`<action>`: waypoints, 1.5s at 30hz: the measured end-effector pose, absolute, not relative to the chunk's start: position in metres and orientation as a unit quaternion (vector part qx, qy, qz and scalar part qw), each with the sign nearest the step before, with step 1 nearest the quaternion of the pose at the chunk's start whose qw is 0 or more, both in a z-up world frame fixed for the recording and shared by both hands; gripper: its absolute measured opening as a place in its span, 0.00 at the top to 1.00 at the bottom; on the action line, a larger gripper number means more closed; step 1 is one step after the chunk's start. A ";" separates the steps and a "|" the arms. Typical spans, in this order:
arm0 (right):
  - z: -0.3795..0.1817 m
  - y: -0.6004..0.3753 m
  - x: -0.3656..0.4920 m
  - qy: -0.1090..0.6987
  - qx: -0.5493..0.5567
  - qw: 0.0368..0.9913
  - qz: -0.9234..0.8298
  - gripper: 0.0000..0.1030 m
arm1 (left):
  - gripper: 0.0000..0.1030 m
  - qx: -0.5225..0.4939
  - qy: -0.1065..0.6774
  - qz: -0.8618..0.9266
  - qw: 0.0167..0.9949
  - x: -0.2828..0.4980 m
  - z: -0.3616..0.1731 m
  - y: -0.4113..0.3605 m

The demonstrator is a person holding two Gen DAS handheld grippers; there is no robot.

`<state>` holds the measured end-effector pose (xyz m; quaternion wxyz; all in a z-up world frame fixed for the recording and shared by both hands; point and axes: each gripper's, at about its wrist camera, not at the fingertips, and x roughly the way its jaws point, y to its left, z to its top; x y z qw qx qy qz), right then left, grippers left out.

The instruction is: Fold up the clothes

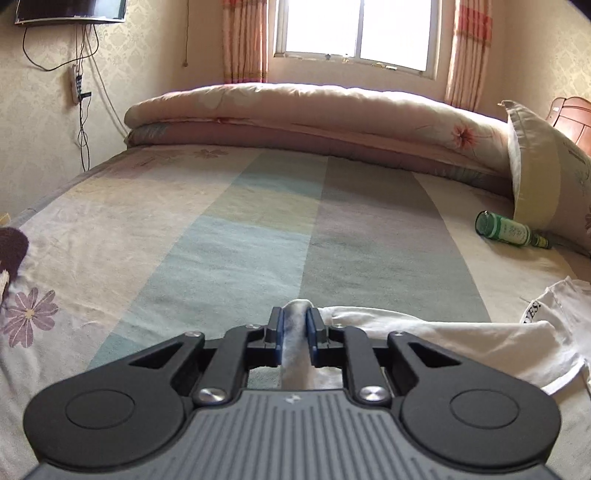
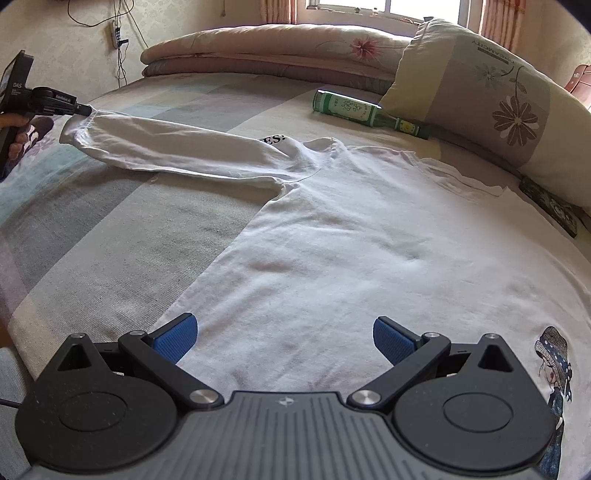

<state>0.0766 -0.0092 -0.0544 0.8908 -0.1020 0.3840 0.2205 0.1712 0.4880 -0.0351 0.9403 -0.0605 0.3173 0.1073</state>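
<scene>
The white shirt [image 2: 332, 236] lies flat ahead of the right gripper's [image 2: 284, 338] spread, empty fingers, its long sleeve [image 2: 177, 147] stretching sideways to the left gripper [image 1: 294, 328], which pinches the cuff.

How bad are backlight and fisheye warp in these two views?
Left wrist view: the window is blown out white, so the left claw and the pinched sleeve sit in dim shade; the quilt bows into an arc. Right wrist view: only a strip of window shows, so the shirt is evenly lit; the bed curves hard and the corners are vignetted black.
</scene>
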 end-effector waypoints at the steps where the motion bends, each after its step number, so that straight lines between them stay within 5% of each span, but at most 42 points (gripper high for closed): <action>1: -0.055 -0.008 0.076 0.384 -0.104 0.890 0.222 0.00 | 0.84 -0.057 0.326 0.114 0.937 0.171 -0.039 0.488; 7: -0.054 -0.009 0.077 0.381 -0.105 0.891 0.222 0.00 | 0.82 -0.047 0.340 0.141 0.929 0.167 -0.046 0.487; 17: -0.041 -0.007 0.103 0.375 -0.090 0.886 0.256 0.00 | 0.36 0.027 0.364 -0.018 0.931 0.183 -0.046 0.386; 22: -0.023 0.001 0.138 0.363 -0.094 0.879 0.294 0.17 | 0.35 0.069 0.380 -0.041 0.921 0.188 -0.067 0.353; 28: -0.006 0.021 0.208 0.341 -0.143 0.868 0.332 0.39 | 0.22 -0.037 0.421 0.009 0.906 0.171 -0.085 0.374; 35: -0.014 0.075 0.300 0.333 -0.212 0.836 0.382 0.58 | 0.14 0.050 0.385 -0.034 0.921 0.158 -0.057 0.335; 45: -0.044 0.142 0.358 0.321 -0.300 0.775 0.455 0.59 | 0.13 0.085 0.367 -0.078 0.923 0.156 -0.059 0.313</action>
